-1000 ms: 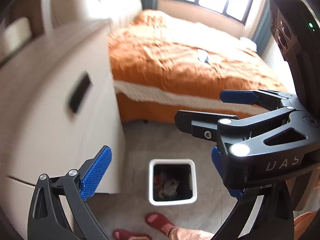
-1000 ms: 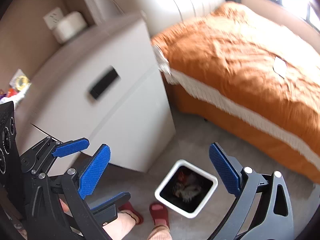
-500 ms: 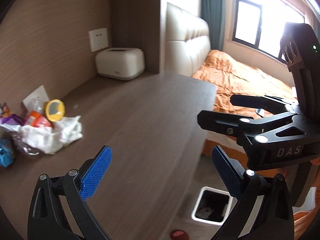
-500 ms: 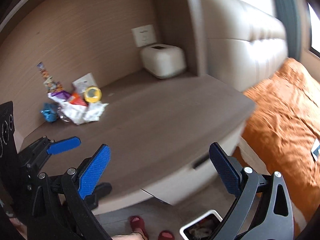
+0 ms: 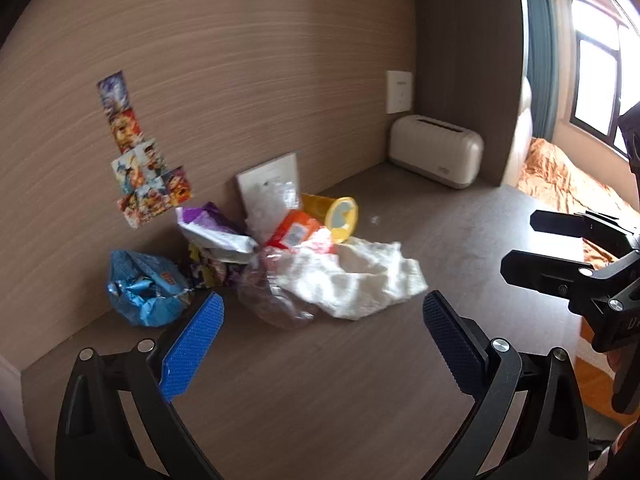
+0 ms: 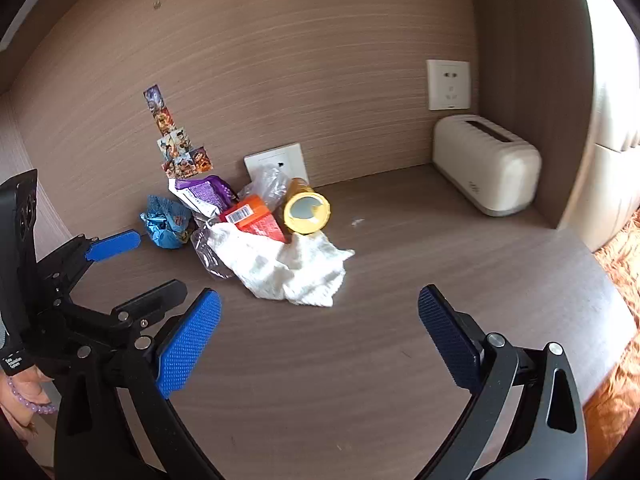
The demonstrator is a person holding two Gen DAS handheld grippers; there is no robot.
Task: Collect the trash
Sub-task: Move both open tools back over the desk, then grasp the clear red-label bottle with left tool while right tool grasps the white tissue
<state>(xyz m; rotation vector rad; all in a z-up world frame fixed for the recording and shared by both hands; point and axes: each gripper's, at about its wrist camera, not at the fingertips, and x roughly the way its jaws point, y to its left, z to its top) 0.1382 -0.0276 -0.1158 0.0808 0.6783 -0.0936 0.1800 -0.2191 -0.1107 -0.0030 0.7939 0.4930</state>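
Observation:
A pile of trash lies on the brown tabletop [image 5: 320,380] against the back wall: a crumpled white tissue [image 5: 352,276] [image 6: 288,268], a clear plastic bag [image 5: 272,296], an orange packet [image 5: 296,232] [image 6: 256,220], a yellow can on its side [image 5: 340,216] [image 6: 306,208], a purple wrapper [image 5: 212,228] [image 6: 204,194] and a blue wrapper [image 5: 144,288] [image 6: 166,226]. My left gripper [image 5: 320,340] is open and empty, just short of the pile. My right gripper [image 6: 320,332] is open and empty, in front of the tissue. Each gripper also shows at the edge of the other's view.
A cream tissue box [image 5: 436,156] [image 6: 486,164] stands at the back right corner under a wall socket [image 6: 448,84]. Stickers [image 5: 140,160] are on the wall. An orange bed [image 5: 568,184] lies beyond the table's right edge.
Both grippers have swung up from the white bin on the floor to the tabletop and moved in toward the trash pile. Both stay open and empty.

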